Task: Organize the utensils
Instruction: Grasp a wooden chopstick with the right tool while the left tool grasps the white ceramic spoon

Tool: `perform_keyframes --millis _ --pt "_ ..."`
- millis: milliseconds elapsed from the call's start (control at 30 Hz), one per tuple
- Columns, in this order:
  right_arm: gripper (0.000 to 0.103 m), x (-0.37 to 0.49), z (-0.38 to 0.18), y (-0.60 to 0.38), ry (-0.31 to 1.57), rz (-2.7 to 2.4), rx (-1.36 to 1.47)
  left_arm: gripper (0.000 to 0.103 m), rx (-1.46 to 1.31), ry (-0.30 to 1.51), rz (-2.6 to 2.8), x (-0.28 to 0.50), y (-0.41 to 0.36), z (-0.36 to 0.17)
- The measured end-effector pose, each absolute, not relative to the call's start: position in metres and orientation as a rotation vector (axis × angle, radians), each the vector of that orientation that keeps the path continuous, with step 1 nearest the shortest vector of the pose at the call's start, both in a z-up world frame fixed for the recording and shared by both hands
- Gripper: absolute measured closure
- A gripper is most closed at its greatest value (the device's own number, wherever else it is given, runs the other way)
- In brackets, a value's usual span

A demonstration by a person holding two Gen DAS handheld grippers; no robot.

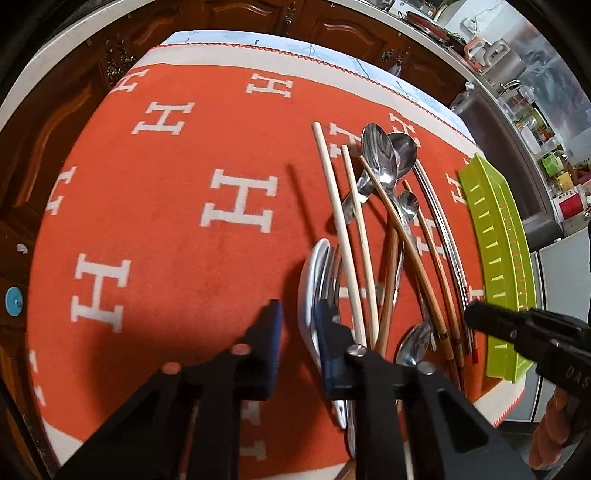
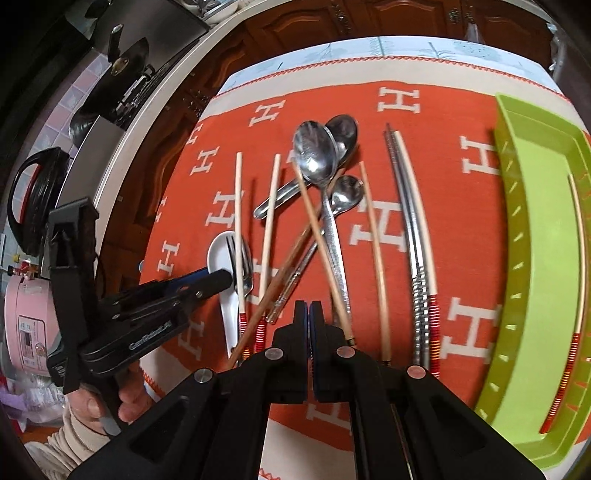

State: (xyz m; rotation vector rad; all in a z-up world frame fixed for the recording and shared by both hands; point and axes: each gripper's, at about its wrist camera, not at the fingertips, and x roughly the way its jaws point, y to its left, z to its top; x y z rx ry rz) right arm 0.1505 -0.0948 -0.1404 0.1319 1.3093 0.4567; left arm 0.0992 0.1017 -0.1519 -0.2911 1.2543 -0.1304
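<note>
Utensils lie crossed on the orange H-patterned cloth [image 2: 461, 221] just ahead of your right gripper [image 2: 308, 310]: pale wooden chopsticks [image 2: 238, 203], polished steel spoons [image 2: 316, 155], and a white ceramic spoon [image 2: 221, 247] with a steel fork [image 2: 245, 273] on it. The right jaws are pressed together on nothing. Your left gripper [image 1: 297, 314] stands spread with the white spoon just beside its gap, probably lining up a pick. Right of your right jaws, the lime-green plastic tray [image 2: 517, 206] holds one red-banded chopstick [image 2: 580, 258].

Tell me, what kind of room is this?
Most likely a home kitchen. Dark wooden cabinets stand behind the table, a pink cooker sits off to the side, and cutlery lies scattered on the orange cloth.
</note>
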Motion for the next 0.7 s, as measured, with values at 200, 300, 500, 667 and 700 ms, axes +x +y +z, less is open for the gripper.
perform_keyframes --millis 200,300,500,667,700 --pt "0.101 0.15 -0.144 -0.08 1.316 0.477 0.132 0.091 -0.308 1.203 -0.152 0.1 0.096 -0.156" --pt "0.099 0.153 -0.147 -0.068 1.327 0.486 0.137 0.097 -0.321 1.195 -0.15 0.099 0.095 -0.156" --pt "0.085 0.16 -0.154 -0.044 1.328 0.513 0.157 0.097 -0.313 1.201 -0.122 0.092 0.105 -0.15" --pt "0.085 0.165 -0.163 -0.021 1.341 0.547 0.166 0.097 -0.317 1.213 -0.114 0.085 0.12 -0.147" --pt "0.085 0.165 -0.163 -0.016 1.341 0.554 0.162 0.097 -0.316 1.211 -0.105 0.083 0.124 -0.147"
